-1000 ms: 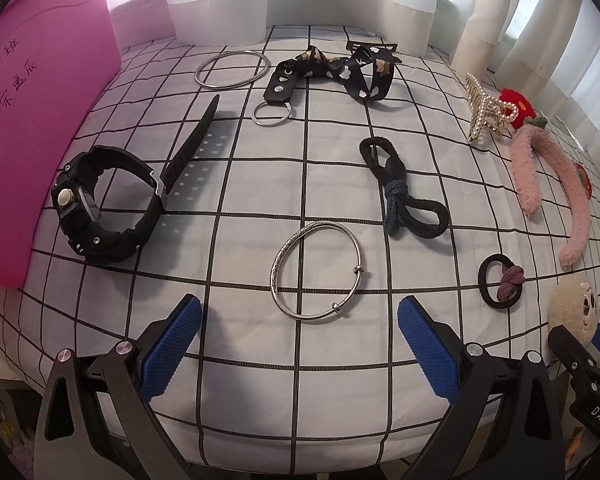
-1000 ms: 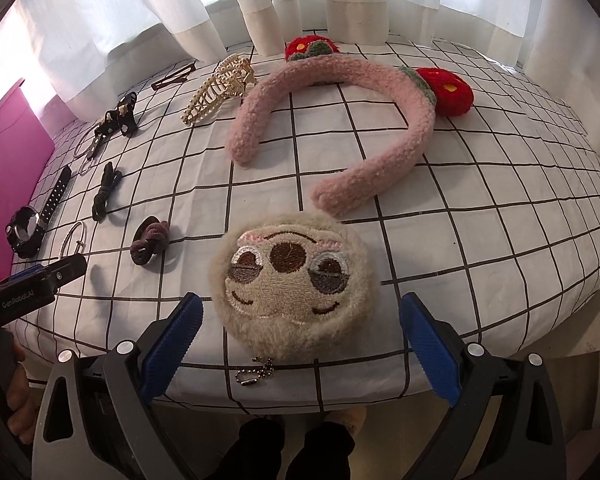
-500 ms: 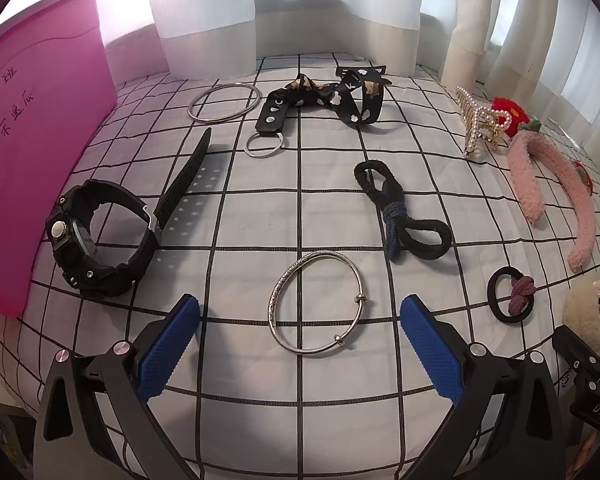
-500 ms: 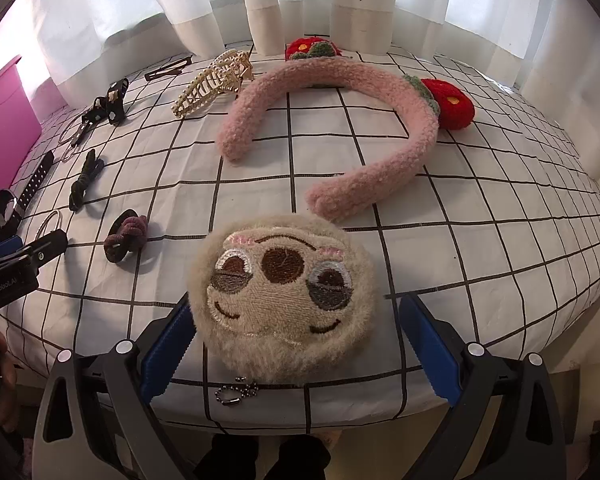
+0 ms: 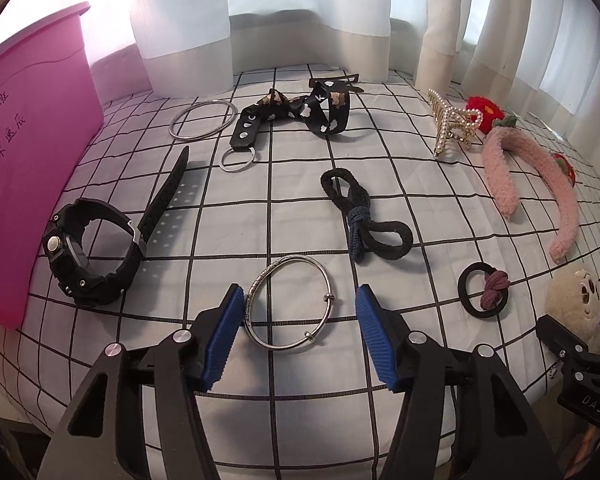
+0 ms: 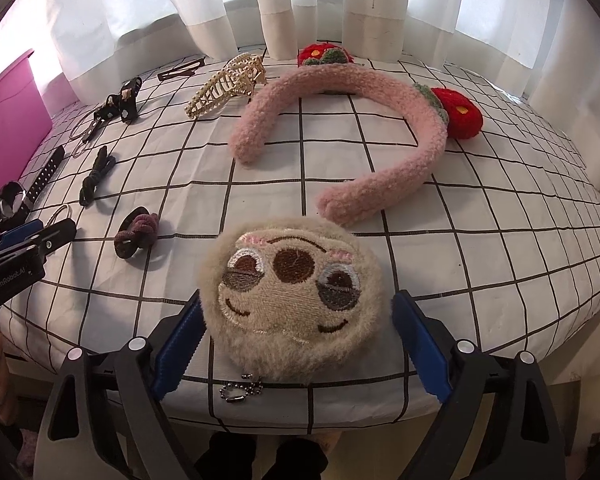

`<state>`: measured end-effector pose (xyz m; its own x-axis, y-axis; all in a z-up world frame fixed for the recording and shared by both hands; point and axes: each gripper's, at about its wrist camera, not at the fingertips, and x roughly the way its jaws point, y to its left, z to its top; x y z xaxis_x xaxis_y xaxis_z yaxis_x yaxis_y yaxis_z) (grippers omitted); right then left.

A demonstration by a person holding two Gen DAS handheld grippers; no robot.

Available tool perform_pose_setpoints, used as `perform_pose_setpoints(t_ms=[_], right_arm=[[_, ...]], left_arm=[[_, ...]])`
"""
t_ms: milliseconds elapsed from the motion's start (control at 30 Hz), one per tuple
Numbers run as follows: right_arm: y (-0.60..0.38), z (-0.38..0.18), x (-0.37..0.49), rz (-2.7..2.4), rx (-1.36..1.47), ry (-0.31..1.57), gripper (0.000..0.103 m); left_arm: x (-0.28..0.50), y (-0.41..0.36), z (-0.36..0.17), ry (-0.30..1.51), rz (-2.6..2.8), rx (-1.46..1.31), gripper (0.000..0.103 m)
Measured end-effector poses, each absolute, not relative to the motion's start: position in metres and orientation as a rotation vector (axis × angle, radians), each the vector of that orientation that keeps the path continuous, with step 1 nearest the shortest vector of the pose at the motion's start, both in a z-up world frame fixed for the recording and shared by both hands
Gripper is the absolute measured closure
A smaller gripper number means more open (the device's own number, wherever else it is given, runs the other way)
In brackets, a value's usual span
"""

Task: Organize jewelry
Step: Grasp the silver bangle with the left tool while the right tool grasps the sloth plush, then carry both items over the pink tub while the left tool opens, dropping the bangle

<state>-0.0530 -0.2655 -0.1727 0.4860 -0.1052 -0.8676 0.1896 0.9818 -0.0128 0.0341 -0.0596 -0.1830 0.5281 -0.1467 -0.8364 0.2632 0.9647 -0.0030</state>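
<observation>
Far left there's a pink bin point(image 5: 27, 152) with handwriting on its side, sitting against the edge of the grid-print cloth point(image 5: 235, 216). Just beside it lies a black watch point(image 5: 95, 248), strap stretched out toward the back. Behind that, a thin steel ring point(image 5: 202, 121) and a black patterned strap point(image 5: 295, 114) with a keyring on its end.

Front and centre, the left gripper point(image 5: 300, 324) has its jaws apart, one on each side of the silver bangle point(image 5: 287, 307). The left pad point(image 5: 224, 336) is right at the bangle's rim, can't tell if it's actually touching; the right pad is a bit off it. The bangle lies flat on the cloth.

Just past it is a knotted black hair tie point(image 5: 364, 216), and right of that a smaller black tie with a purple knot point(image 5: 484, 289). A pearl claw clip point(image 5: 454, 128) sits further back, near the red flower end of the fluffy pink headband point(image 5: 528, 176).

Over on the right, the right gripper point(image 6: 295, 312) is spread wide around a round plush face point(image 6: 291, 300) with a ball chain hanging at its near edge. The left finger looks pressed against the fur, the right one sits just beside it with a small gap. So not clamped. The headband's open end is just behind the plush, nearly touching it.
</observation>
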Motion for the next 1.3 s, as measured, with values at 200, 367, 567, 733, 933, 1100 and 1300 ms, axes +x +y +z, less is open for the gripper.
perform_pose_setpoints(t_ms=[200, 367, 567, 733, 933, 1100, 1300], right_arm=[[-0.262, -0.170, -0.053, -0.150, 0.091, 1.036, 0.043], [-0.262, -0.164, -0.054, -0.135, 0.105, 1.016, 0.044], [-0.264, -0.145, -0.052, -0.110, 0.107, 0.988, 0.044], [-0.262, -0.115, -0.047, -0.069, 0.093, 0.948, 0.044], [-0.254, -0.068, -0.036, 0.012, 0.056, 0.881, 0.044], [-0.237, -0.022, -0.019, 0.137, 0.011, 0.799, 0.044], [-0.204, 0.024, 0.011, 0.333, -0.018, 0.703, 0.044]], left_arm=[[0.033, -0.060, -0.182, 0.973, -0.249, 0.132, 0.059], [0.032, -0.055, -0.180, 0.979, -0.232, 0.108, 0.059], [0.031, -0.052, -0.164, 0.958, -0.223, 0.087, 0.059], [0.025, -0.048, -0.134, 0.913, -0.217, 0.054, 0.059], [0.015, -0.038, -0.087, 0.849, -0.176, 0.000, 0.059], [0.000, -0.021, -0.037, 0.772, -0.101, -0.056, 0.059], [-0.020, 0.013, 0.016, 0.674, 0.059, -0.113, 0.059]])
